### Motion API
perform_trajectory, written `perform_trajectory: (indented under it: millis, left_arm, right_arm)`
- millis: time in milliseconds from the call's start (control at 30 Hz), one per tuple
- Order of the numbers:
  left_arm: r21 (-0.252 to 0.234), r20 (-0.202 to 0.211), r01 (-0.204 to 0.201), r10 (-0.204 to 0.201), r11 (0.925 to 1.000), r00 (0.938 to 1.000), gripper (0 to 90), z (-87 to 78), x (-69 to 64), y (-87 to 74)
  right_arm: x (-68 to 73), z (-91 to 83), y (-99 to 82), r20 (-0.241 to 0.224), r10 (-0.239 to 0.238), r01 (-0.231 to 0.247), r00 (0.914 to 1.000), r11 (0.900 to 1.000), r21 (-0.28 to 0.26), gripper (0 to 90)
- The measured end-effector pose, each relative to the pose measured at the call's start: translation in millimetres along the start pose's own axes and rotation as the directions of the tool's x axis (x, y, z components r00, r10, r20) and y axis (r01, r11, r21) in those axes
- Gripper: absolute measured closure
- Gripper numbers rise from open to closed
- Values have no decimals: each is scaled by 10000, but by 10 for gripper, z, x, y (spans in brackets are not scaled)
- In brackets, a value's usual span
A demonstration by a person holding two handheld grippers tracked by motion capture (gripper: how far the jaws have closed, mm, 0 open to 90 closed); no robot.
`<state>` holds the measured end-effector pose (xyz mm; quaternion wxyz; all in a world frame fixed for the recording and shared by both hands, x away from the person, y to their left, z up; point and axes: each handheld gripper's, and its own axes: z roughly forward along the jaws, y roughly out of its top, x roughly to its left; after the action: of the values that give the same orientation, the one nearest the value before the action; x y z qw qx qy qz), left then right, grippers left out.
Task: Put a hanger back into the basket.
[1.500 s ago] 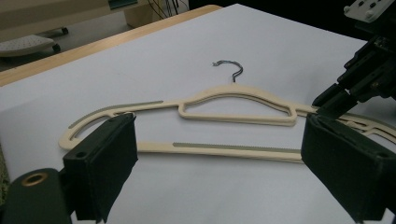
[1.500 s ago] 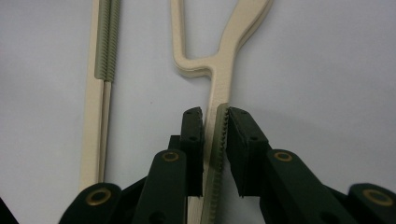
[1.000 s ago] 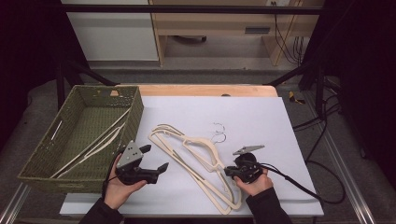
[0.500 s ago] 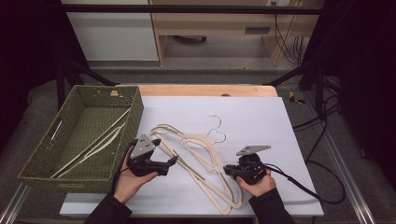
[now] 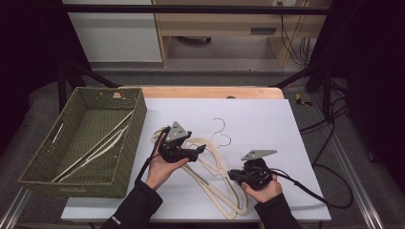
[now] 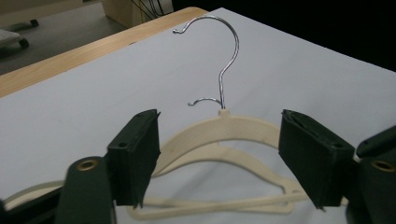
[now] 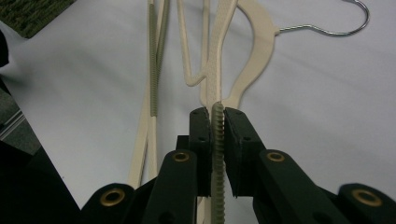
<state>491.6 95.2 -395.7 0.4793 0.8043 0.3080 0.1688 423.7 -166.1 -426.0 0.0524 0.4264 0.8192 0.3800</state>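
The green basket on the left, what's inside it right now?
Inside the green basket, cream hangers lie slanted across the bottom, their upper ends leaning toward the right wall. How many I cannot tell, and the near wall hides the floor just behind it.

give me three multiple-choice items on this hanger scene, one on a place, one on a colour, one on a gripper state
1. Where does the woven basket stand?
A. at the left edge of the white table top
B. at the right edge of the table top
C. on the floor behind the table

2. What colour are the hangers lying on the table top?
A. black
B. cream
C. red

3. How does the right gripper stand?
A. wide open over bare table
B. shut on a hanger's ridged bar
C. shut on a metal hook

Answers: 1 A, the high view shows the green basket beside the table top's left side. 2 B, the plastic bodies are cream with metal hooks. 3 B, the right gripper view shows its pads pressed on the ridged bar.
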Motion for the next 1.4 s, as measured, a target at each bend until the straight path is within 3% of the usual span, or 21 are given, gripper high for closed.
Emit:
perform_trajectory:
  millis: [233,433,567,600,733,833,933,1033,1067,1267,1400]
  left_arm:
    - [70,178,306,-307,9995,9994,449,252,-16,113]
    - [749,212,226,-243,9969,9995,646,492,-28,172]
    - [1104,274,53,-84,9939,9996,785,559,-18,155]
    - [1119,554,119,-182,9936,9983,825,578,-14,139]
    - [1200,428,-153,102,9927,9990,833,573,-41,137]
    - [1110,342,-108,70,9938,9994,880,525,-52,147]
    - [1000,266,-161,135,9949,9996,880,478,-73,140]
    - [843,254,-266,245,9961,9994,880,412,-93,129]
    - [779,279,-250,229,9966,9993,879,392,-93,127]
    - [658,295,-346,327,9972,9990,877,310,-98,124]
    - [648,232,-309,295,9974,9993,877,282,-116,120]
  right_arm:
    - [5,-5,-2,-34,-134,134,9999,9999,-54,824]
    - [24,-20,-5,-144,-194,192,9997,9998,-106,825]
    - [25,-24,-6,-124,-290,289,9995,9995,-87,825]
    - [33,-26,-6,-197,-209,208,9996,9998,-41,824]
    - [42,-6,-10,-241,-169,170,9996,9998,43,822]
    - [37,-10,-9,-449,-354,352,9984,9994,-46,826]
    - [44,-34,7,-583,-554,526,9968,9975,-480,704]
    - [45,-45,25,-662,-622,570,9959,9953,-778,645]
    - [47,-52,50,-573,-679,603,9960,9903,-1251,551]
    - [52,-16,137,-175,-894,857,9958,9846,-1524,460]
    - [31,50,244,-204,-472,432,9987,9856,-1637,452]
